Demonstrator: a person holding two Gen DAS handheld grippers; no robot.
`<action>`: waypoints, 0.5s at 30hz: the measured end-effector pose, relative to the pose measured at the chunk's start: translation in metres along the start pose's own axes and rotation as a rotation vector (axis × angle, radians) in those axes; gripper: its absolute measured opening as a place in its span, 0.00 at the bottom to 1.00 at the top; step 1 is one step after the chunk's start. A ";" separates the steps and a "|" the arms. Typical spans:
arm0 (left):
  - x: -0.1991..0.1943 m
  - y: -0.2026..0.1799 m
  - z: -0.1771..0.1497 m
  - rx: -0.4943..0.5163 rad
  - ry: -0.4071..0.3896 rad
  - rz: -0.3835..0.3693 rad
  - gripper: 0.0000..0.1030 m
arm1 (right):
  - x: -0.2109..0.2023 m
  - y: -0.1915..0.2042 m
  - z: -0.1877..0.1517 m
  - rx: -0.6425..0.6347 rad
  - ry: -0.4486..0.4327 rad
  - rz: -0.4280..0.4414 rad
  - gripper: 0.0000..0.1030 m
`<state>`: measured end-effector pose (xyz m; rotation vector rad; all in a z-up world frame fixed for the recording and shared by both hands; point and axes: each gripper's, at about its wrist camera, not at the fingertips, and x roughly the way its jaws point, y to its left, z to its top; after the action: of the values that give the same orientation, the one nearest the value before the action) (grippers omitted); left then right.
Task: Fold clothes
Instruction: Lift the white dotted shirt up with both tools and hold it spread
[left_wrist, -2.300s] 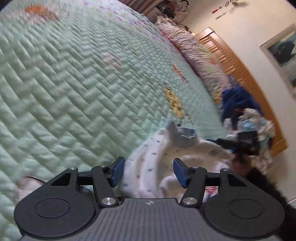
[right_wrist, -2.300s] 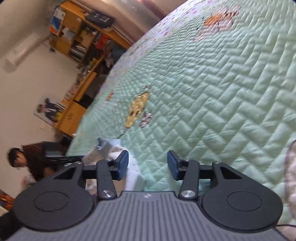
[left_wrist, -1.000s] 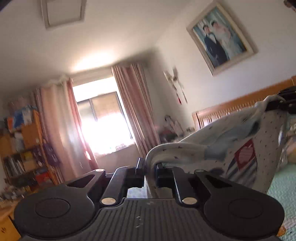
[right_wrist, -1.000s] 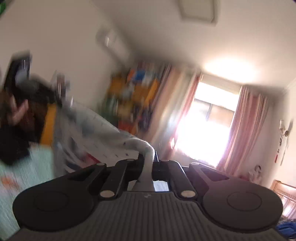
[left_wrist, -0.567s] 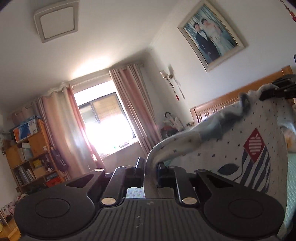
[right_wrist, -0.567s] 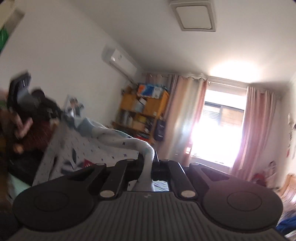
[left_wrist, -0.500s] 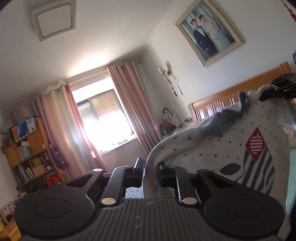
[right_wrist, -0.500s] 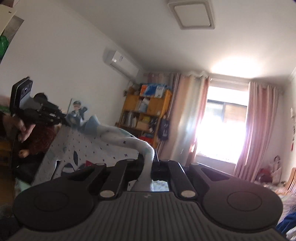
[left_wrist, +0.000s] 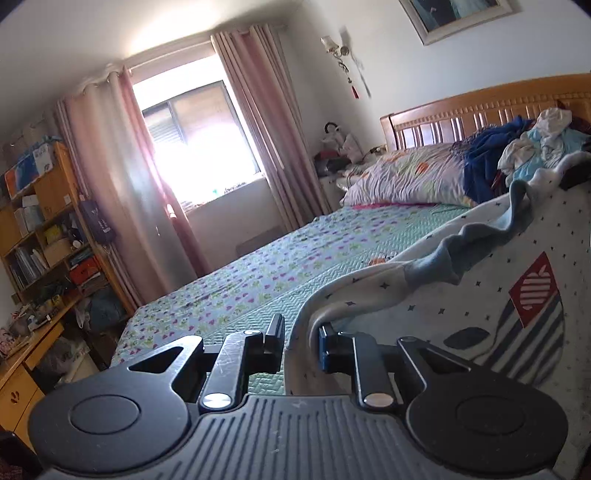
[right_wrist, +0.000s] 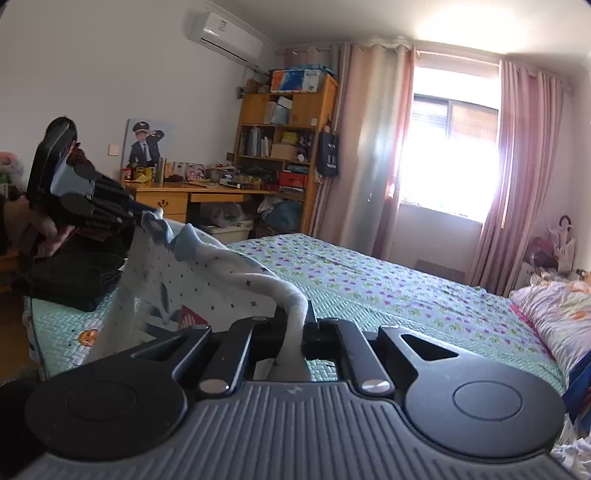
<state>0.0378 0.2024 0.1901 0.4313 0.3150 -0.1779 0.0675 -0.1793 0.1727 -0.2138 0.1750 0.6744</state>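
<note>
Left gripper: tilted slightly down, jaws just eased apart, shirt edge between. Right gripper: pinching shirt. Shirt: white, star-dotted, stretched over bed.

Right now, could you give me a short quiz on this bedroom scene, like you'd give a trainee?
1. True or false: the right tongs are shut on the shirt.
2. What lies by the headboard? A) a pile of clothes B) a laptop C) a cat
3. What colour are the curtains?
Key: 1 true; 2 A; 3 pink.
</note>
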 end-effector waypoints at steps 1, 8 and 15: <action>0.009 0.001 0.002 -0.002 0.005 -0.007 0.21 | 0.008 -0.007 0.000 0.004 0.007 -0.010 0.07; 0.063 -0.009 0.005 0.034 0.040 -0.038 0.24 | 0.025 -0.030 -0.035 0.069 0.056 -0.048 0.07; 0.162 -0.003 -0.004 0.039 0.131 -0.070 0.29 | 0.083 -0.069 -0.059 0.120 0.152 -0.029 0.07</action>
<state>0.1879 0.1845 0.1307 0.4721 0.4564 -0.2254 0.1696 -0.1969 0.1068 -0.1523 0.3565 0.6168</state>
